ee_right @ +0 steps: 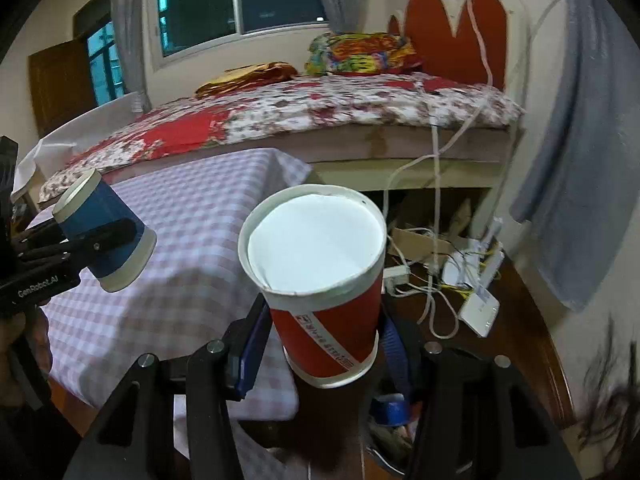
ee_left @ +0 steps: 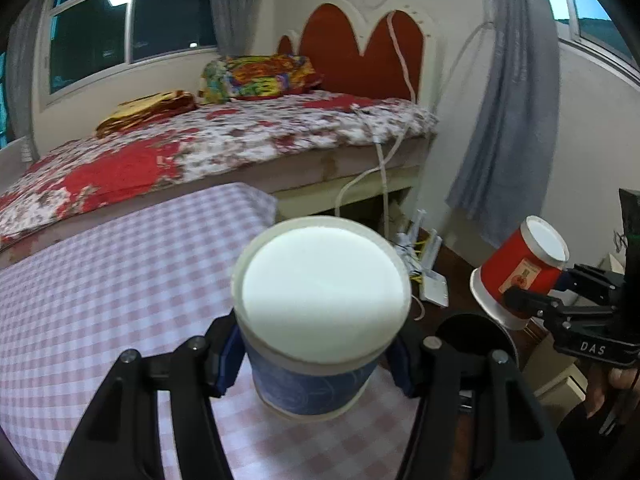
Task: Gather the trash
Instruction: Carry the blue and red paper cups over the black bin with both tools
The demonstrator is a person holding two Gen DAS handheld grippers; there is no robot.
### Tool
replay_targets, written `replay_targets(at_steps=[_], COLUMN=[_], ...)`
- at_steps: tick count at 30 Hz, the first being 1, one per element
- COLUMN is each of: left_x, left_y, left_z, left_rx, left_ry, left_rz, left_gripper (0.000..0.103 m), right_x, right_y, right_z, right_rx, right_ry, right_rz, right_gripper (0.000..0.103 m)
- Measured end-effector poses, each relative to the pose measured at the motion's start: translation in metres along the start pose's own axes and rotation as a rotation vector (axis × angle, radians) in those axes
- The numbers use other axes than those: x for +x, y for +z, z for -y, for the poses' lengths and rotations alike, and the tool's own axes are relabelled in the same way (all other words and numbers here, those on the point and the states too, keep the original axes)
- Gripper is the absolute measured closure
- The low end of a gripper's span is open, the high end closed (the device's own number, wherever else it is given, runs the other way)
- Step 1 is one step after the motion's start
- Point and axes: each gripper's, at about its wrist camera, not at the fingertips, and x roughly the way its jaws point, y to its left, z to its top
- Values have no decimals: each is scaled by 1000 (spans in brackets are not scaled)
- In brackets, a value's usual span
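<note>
Blue paper cup (ee_left: pixel 316 384) clamped bottom-forward in left gripper (ee_left: pixel 316 364), frame centre; red paper cup (ee_right: pixel 328 336) likewise pinched by right gripper (ee_right: pixel 320 344), above checked tablecloth (ee_right: pixel 180 240).

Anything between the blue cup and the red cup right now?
Nothing: in the right wrist view, only checked tablecloth shows behind the gap between blue cup and red cup.

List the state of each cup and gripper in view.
blue cup: held off the table, base toward camera.
red cup: held off the table, base toward camera.
left gripper: shut on blue cup.
right gripper: shut on red cup.
</note>
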Motion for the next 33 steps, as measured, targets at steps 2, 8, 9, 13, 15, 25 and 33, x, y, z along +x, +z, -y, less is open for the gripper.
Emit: replay_targets(at_steps=[2,8,9,13,15,25,33], left_x=[3,12,14,20,26,57,94], left_y=[0,-3,-5,-11,-16,-48,-65], left_z=[14,56,63,90,104,156,178], left_rx=[20,64,73,102,119,172,182], left_ry=[-23,-94,-106,-155,-185,-300,-333], left_rz=[-5,-24,-29,-52,-69,-174,-252], left_gripper=[42,42,42,42,42,42,42], right_x=[-4,-18,-20,-24,-26,-19,-1], right_y=[-5,-23,-27,-41,-51,-102,-130], right_z=[11,42,48,67,77,117,141], right_rx=[11,47,53,69,81,114,124], right_ry=[-15,-58,-65,-87,-99,-147,-158], right_rz=[-2,-10,-13,-23,-35,-131,-197], right_gripper=[48,48,48,48,48,48,48])
